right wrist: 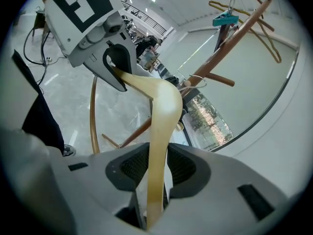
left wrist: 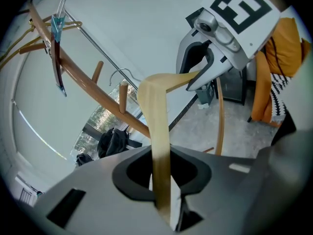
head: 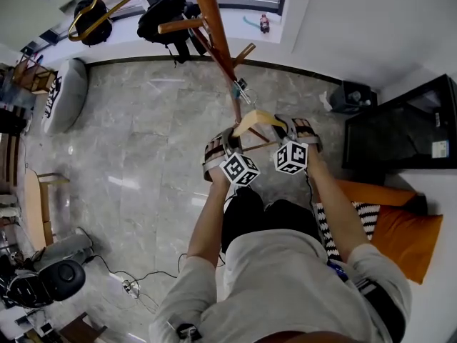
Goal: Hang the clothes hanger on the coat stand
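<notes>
I hold a pale wooden clothes hanger [head: 255,122] by its two arms in front of me, low beside the coat stand [head: 214,34], a slanting brown wooden pole with pegs. My left gripper [head: 227,143] is shut on the hanger's left arm [left wrist: 159,131], which runs straight between its jaws. Across from it, the right gripper [head: 289,131] is shut on the other arm [right wrist: 159,131]. The hanger's metal hook [left wrist: 124,75] shows near a peg of the stand [left wrist: 88,82]. Each gripper view shows the other gripper [left wrist: 195,80] [right wrist: 117,72] clamped on the far end.
A teal clip [right wrist: 225,19] and other hangers [head: 100,9] hang high on the stand, with dark bags [head: 168,16] on its pegs. A black cabinet [head: 400,131] and an orange seat [head: 400,227] are at the right. At the left lies a grey beanbag [head: 64,95]. Cables [head: 128,284] cross the marble floor.
</notes>
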